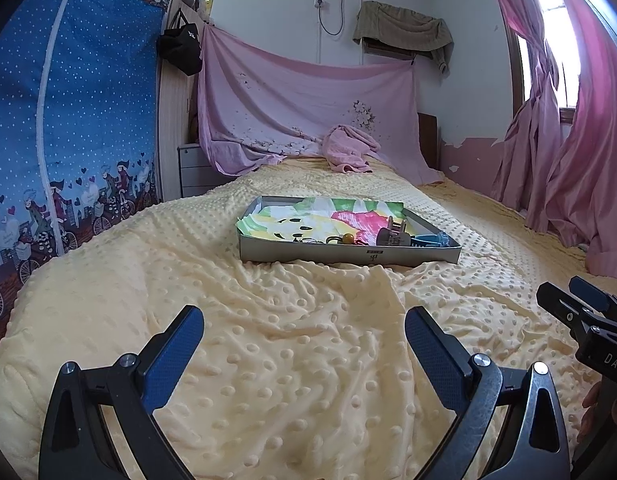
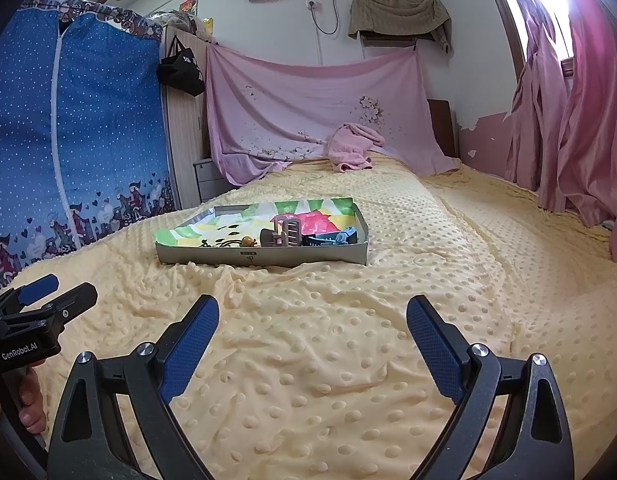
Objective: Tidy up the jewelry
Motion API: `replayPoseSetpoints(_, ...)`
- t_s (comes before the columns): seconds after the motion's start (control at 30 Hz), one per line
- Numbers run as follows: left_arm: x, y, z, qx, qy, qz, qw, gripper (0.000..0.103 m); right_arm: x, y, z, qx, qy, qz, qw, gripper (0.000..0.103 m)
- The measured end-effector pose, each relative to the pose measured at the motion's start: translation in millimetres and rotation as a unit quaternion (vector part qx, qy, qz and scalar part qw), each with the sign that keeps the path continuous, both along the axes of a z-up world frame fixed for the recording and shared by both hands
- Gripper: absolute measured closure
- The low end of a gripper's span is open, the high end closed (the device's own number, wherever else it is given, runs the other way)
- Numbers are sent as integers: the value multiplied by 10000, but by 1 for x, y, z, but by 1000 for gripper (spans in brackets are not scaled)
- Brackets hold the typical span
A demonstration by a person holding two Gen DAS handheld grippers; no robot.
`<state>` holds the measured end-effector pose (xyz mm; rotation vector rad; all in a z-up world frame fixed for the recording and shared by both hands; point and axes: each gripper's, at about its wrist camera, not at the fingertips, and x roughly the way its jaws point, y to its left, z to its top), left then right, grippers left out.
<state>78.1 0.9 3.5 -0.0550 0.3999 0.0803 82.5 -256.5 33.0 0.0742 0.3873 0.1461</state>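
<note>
A shallow grey tray [image 1: 348,254] [image 2: 268,258] lined with a bright printed cloth lies on the bed ahead. Inside it are a round amber bead piece [image 1: 347,237] [image 2: 248,241], thin dark rings or chains [image 1: 308,241], a grey-and-pink hair clip [image 1: 392,232] [image 2: 286,234] and a blue clip [image 1: 430,240] [image 2: 332,238]. My left gripper [image 1: 304,328] stands open over the blanket, well short of the tray, with nothing between its fingers. My right gripper [image 2: 312,318] is likewise open and empty. Each gripper shows at the edge of the other's view.
A yellow dotted blanket [image 1: 268,340] covers the whole bed. A blue fabric wardrobe [image 1: 68,120] stands at the left, pink curtains [image 1: 568,140] at the right. A pink towel [image 1: 348,148] and a draped pink sheet sit at the head of the bed.
</note>
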Motion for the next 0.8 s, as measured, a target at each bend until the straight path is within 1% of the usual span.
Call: replayPoseSetpoints(0.8,-1,1,0,-10,-14,20,10000,2,-2,1,1,-62,-12,14,10000,11)
